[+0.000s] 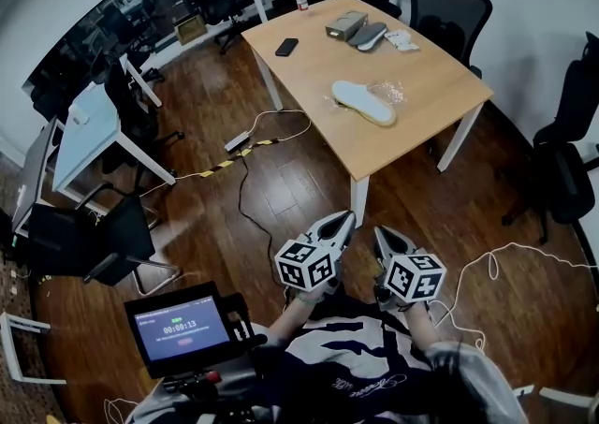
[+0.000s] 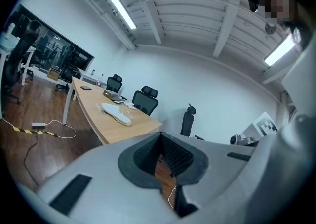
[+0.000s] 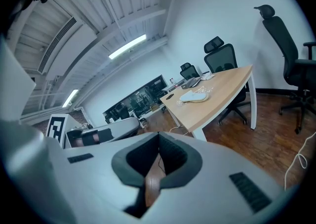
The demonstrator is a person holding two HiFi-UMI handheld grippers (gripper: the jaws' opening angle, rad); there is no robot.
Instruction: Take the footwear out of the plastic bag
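The person is standing well back from the table (image 1: 426, 127), holding the left gripper (image 1: 344, 220) and right gripper (image 1: 382, 235) pinched closed, empty. The white footwear (image 1: 363, 101) is lying toward the table's near edge, touching the plastic bag (image 1: 389, 90). Approaching squarely and opening the jaws early looks wise.

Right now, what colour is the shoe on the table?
The shoe is white, clearest in the head view.

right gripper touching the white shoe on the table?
Apart. Head view: right gripper hangs by the person's torso; wood floor lies between it and the white shoe on the table.
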